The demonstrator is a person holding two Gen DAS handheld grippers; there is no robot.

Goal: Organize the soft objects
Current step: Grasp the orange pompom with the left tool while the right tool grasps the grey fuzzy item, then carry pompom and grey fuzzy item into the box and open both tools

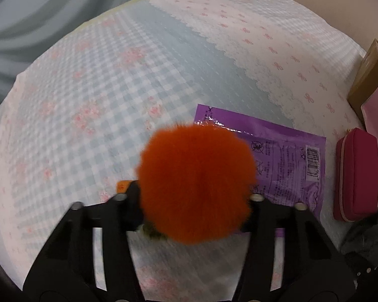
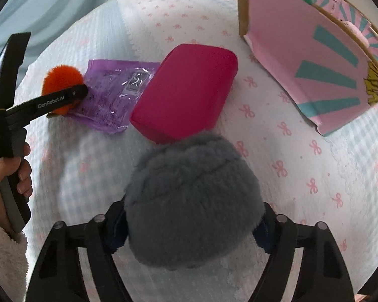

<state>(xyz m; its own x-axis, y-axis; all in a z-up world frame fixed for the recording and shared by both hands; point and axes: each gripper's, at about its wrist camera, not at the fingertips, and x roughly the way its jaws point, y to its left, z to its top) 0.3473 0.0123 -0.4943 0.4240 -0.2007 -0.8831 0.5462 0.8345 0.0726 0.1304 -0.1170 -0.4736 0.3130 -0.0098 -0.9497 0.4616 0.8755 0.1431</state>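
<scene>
An orange fluffy pom-pom (image 1: 196,183) rests on the bed cover, partly over a purple plastic packet (image 1: 277,156). My left gripper (image 1: 191,192) reaches down around it, and its pads press into the fur on both sides. In the right wrist view the same pom-pom (image 2: 60,78) sits far left, with one left finger (image 2: 60,99) lying across it. A larger grey fluffy pom-pom (image 2: 194,196) fills the space between the fingers of my right gripper (image 2: 191,226), whose pads sink into its sides. It lies on the cover just in front of a red zip pouch (image 2: 186,90).
The purple packet (image 2: 108,93) and the red pouch (image 1: 355,176) lie side by side on the checked, bow-printed bed cover (image 1: 113,75). A pink and teal cardboard box (image 2: 315,63) stands open at the right. A hand (image 2: 10,173) in a fleecy sleeve holds the left tool.
</scene>
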